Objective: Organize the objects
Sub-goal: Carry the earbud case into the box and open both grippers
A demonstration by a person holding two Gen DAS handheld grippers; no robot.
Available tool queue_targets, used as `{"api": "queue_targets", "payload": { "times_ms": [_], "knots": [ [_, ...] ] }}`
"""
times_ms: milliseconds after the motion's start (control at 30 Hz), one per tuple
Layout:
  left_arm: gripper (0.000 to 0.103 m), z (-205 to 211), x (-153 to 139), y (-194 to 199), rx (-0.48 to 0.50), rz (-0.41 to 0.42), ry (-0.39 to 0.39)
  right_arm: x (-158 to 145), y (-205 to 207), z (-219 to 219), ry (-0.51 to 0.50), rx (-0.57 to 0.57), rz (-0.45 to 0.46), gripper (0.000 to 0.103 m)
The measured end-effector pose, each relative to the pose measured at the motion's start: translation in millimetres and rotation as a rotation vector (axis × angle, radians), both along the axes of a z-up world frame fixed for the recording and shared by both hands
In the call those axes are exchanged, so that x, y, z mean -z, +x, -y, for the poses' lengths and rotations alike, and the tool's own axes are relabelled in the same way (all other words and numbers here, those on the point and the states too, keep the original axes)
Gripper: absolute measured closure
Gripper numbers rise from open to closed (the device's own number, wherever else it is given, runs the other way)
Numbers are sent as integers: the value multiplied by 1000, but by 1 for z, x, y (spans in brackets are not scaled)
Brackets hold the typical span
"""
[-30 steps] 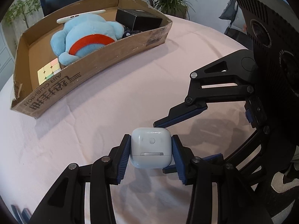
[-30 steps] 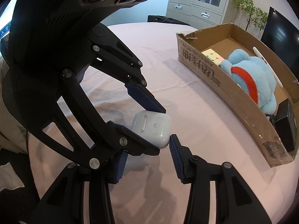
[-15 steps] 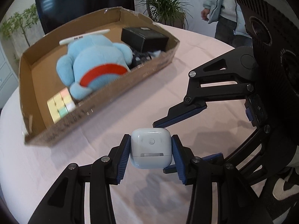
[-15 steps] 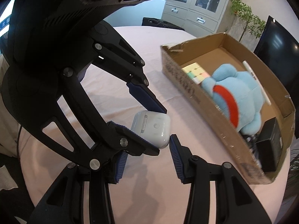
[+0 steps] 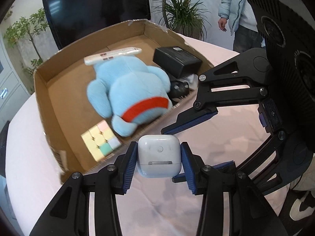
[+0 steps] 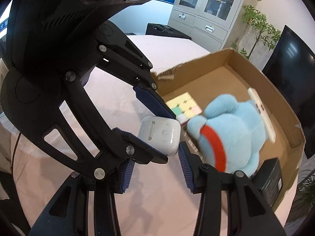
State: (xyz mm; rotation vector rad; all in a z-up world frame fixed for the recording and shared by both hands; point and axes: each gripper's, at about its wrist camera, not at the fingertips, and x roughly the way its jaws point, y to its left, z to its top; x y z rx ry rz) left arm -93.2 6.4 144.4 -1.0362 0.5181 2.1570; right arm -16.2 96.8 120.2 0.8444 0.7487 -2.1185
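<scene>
1. A small white earbud case [image 5: 159, 155] sits clamped between the two blue ribbed pads of the left gripper [image 5: 159, 157]. Both pads press flat on its sides, so the left gripper is closed on the case.
2. The case stands upright in that grip, with a round button and a hinge strip facing the left wrist camera. It is held in the air above the pink-covered bench [image 5: 226, 133].
3. The right gripper [image 6: 155, 157] reaches in from the side, and its fingers cross those of the left gripper. In the left wrist view one of its blue pads lies just behind the case and the other just beside the case's lower right corner.
4. In the right wrist view the case sits at the tips of the right gripper, with the right-hand pad at its lower corner. The left-hand pad is hidden behind the other gripper's finger, so I cannot tell whether the right gripper grips the case or merely stands around it.
5. Just beyond the case is the near wall of an open cardboard box [image 5: 59, 90] resting on the bench.
6. Inside the box lie a pastel puzzle cube [image 5: 101, 139] nearest the case, a blue plush toy [image 5: 130, 90] with a red band, a white remote control [image 5: 113, 55] along the far side, and a black box [image 5: 177, 60] at the right end.
</scene>
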Motion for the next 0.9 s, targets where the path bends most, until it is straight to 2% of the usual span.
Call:
{"api": "queue_targets", "payload": {
  "times_ms": [533,900],
  "knots": [
    [62,18,-34,-64,-23,28,-28,-33,-67,16,-22,-12,9,62],
    [62,28,-24,-133,-38,104,-59,-30,-124,26,-13,-49,26,62]
  ]
}}
